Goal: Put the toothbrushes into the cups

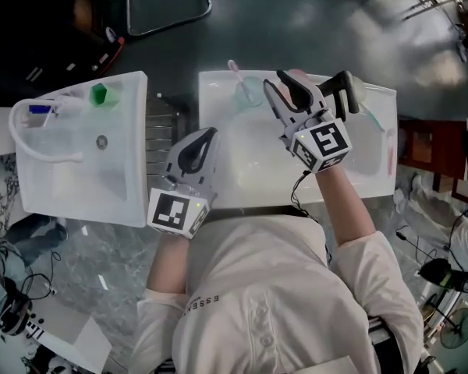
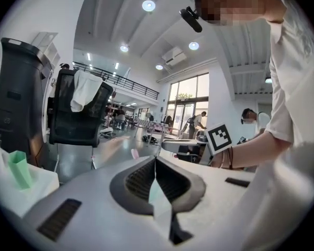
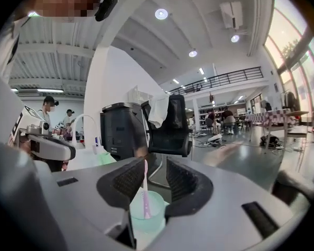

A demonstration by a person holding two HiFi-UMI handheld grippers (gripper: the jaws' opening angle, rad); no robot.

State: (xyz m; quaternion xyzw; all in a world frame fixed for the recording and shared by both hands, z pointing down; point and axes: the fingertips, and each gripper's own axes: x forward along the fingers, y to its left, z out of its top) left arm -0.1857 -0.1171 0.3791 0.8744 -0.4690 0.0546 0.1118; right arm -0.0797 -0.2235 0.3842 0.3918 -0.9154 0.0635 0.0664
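Note:
A pale green translucent cup (image 1: 248, 92) stands at the back of the right white sink (image 1: 218, 178), with a pink toothbrush (image 1: 234, 68) upright in it. My right gripper (image 1: 318, 84) hovers just right of the cup, open and holding nothing. In the right gripper view the cup (image 3: 146, 216) and the toothbrush (image 3: 145, 190) show in the gap between the open jaws of the right gripper (image 3: 156, 166), untouched. My left gripper (image 1: 209, 133) hangs over the sink's front left, shut and empty. The left gripper (image 2: 156, 161) has its jaws meeting tip to tip. Two thin items, one teal (image 1: 372, 118) and one pink (image 1: 390, 153), lie on the sink's right rim.
A second white sink (image 1: 125, 178) sits to the left with a green cup (image 1: 100, 93), a blue item (image 1: 39, 109) and a curved white hose (image 1: 19, 139). That green cup (image 2: 19, 169) shows at the left of the left gripper view. A black office chair (image 3: 170, 124) stands beyond.

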